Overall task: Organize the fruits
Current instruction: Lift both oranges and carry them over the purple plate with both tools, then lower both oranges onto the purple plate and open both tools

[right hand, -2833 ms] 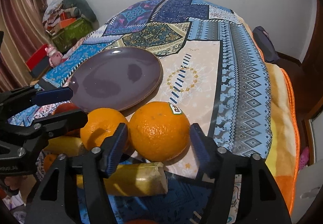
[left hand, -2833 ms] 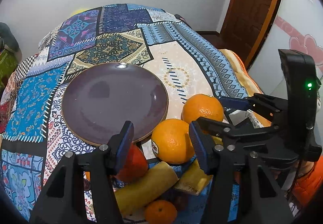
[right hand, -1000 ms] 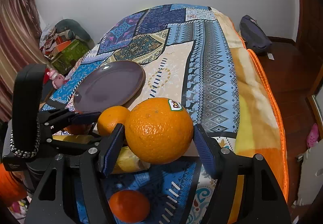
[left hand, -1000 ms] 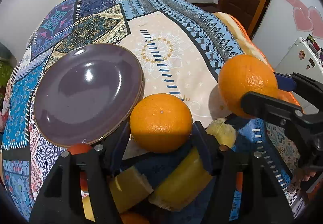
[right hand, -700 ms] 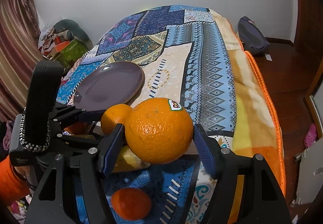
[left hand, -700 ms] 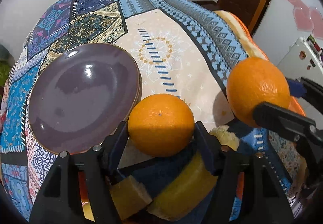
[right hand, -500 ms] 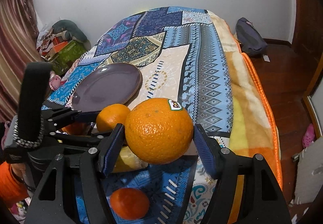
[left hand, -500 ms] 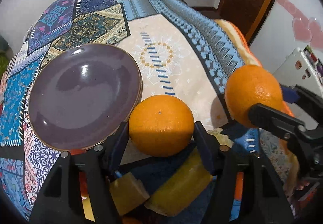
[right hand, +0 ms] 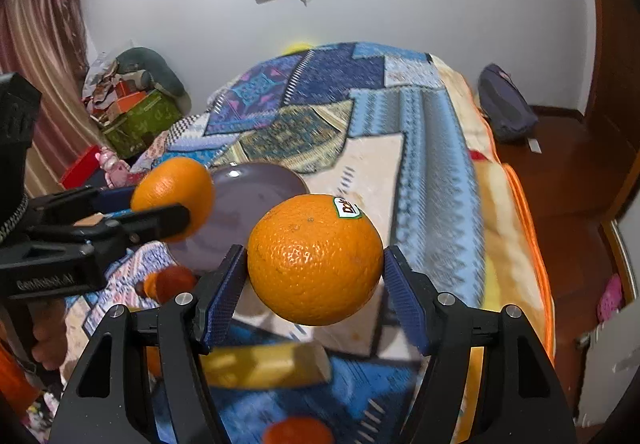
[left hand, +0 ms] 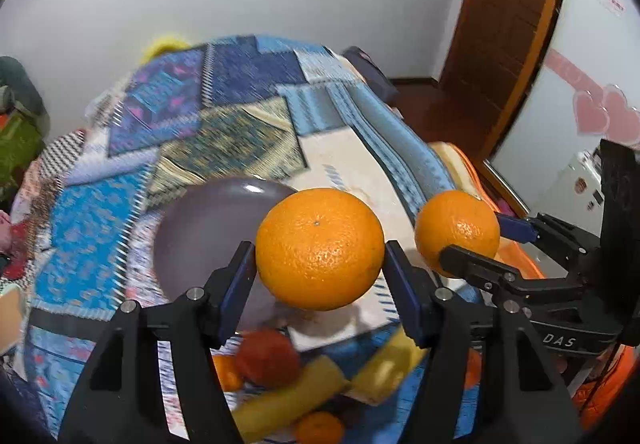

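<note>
Both claws were clenched, each on one orange and each lifted clear of the bed. The left claw (left hand: 320, 276) gripped a plain orange (left hand: 319, 248) across its widest part, the blue pads pressing its two sides, which looked like the steadiest hold for a round, firm fruit that would otherwise roll out. The right claw (right hand: 314, 284) held the stickered orange (right hand: 315, 258) the same way, label up near the top; in the left view that fruit showed off to the right, pinched between the right claw's fingers. Beyond and below the two sat the purple plate (left hand: 208, 228), bare, on the patterned blanket (left hand: 248, 116) of the bed, and it seemed the likely place for the fruit, so both oranges were probably being carried up and over its rim together. The rest of the fruit waited in a loose heap nearer the cameras: a red fruit (left hand: 269, 358), a yellow banana (left hand: 288, 400), and a small tangerine (left hand: 318, 429) at the bottom edge. Background blur made finer detail hard to read. By my reckoning the sorting had barely begun, with nothing yet on the plate.
</note>
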Available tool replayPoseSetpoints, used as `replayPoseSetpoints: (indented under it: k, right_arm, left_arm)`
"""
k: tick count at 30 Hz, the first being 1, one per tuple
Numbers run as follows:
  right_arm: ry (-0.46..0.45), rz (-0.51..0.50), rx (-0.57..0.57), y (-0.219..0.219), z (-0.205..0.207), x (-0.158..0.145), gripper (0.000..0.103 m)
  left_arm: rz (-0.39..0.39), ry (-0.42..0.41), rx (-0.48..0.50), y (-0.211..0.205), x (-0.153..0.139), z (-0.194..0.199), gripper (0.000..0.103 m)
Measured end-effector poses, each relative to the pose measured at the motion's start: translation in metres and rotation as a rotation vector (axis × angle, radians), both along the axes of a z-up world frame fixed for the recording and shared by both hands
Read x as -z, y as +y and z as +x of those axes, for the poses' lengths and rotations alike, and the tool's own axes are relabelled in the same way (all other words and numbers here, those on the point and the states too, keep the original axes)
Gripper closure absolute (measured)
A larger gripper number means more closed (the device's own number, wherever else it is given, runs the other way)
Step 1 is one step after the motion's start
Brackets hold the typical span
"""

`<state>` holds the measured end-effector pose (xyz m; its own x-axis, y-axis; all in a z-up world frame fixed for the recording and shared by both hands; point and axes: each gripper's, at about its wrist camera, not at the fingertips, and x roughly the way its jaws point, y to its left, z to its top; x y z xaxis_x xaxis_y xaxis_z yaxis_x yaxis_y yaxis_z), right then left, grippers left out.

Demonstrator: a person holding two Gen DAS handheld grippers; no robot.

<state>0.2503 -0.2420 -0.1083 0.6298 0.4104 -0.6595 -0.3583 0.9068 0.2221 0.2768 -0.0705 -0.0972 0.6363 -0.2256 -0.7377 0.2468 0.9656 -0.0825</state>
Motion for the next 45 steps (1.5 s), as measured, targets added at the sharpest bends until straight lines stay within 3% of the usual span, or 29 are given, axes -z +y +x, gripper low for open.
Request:
replayPoseSetpoints:
  k: [12, 31, 45]
  right_arm:
    - [-0.021, 0.004, -0.060, 0.055, 0.035, -0.004, 0.037]
    - [0.082, -0.084, -0.103, 0.102, 0.081, 0.039, 0.037]
    - [0.134, -0.123, -0.145, 0.109, 0.089, 0.060, 0.037]
  left_arm:
    - [0.037, -0.030, -0.099, 0.065, -0.011, 0.023, 0.039]
    - [0.059, 0.092, -0.117, 0.092, 0.056, 0.075, 0.039]
    - [0.015, 0.182, -0.100, 0.099, 0.089, 0.098, 0.039]
